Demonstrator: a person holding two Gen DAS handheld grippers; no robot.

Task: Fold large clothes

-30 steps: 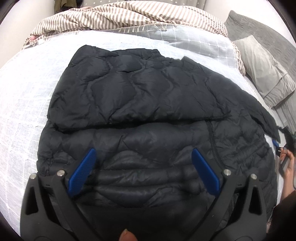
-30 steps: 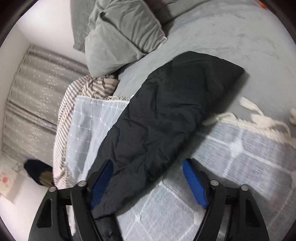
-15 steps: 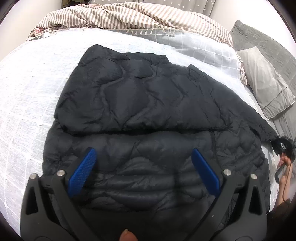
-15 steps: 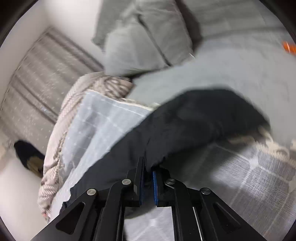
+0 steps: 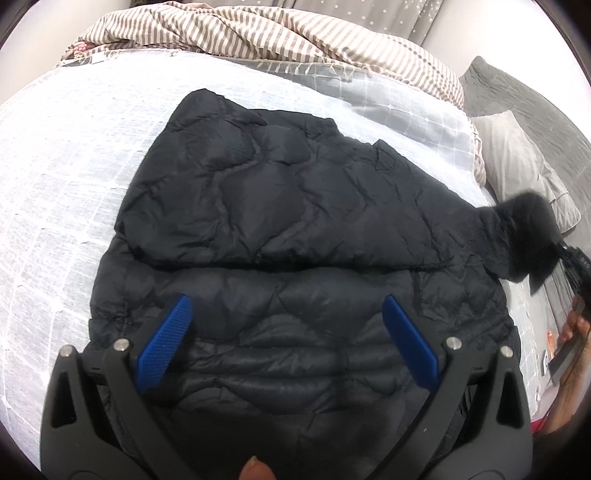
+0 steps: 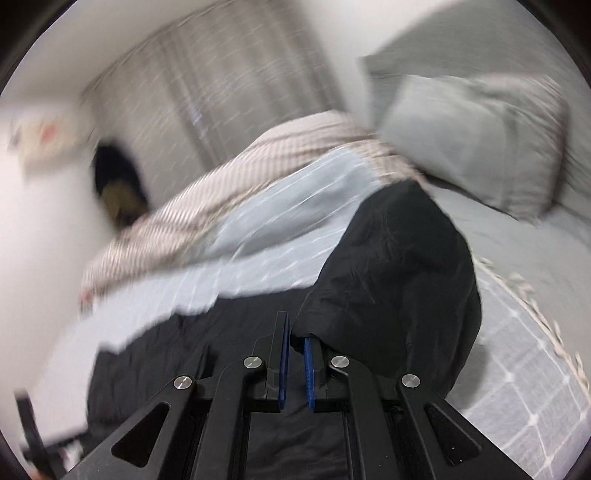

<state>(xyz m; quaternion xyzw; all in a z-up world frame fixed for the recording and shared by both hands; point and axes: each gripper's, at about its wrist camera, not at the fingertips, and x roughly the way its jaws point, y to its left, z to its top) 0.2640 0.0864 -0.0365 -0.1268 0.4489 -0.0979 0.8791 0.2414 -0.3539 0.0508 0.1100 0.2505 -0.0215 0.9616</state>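
Note:
A black quilted jacket [image 5: 295, 229] lies flat on a white checked bedspread [image 5: 55, 166], one sleeve folded across its chest. My left gripper [image 5: 284, 332] hovers open over the jacket's lower part, nothing between its blue pads. At the right edge of the left wrist view the other sleeve [image 5: 517, 236] is lifted off the bed, pinched by my right gripper [image 5: 565, 269]. In the right wrist view, which is blurred, my right gripper [image 6: 294, 339] is shut on the sleeve [image 6: 399, 266], and the fabric bunches up in front of the pads.
A striped blanket [image 5: 258, 33] lies crumpled at the bed's far side. Grey pillows [image 5: 524, 166] sit at the right on a grey sheet [image 6: 517, 229]. A curtain [image 6: 229, 85] hangs behind. A person's hand [image 5: 569, 354] holds the right gripper at the bed's right edge.
My right gripper closed on the sleeve's end, then rose and rolled, lifting the sleeve off the bedspread toward the jacket's body. The left gripper stayed open over the jacket.

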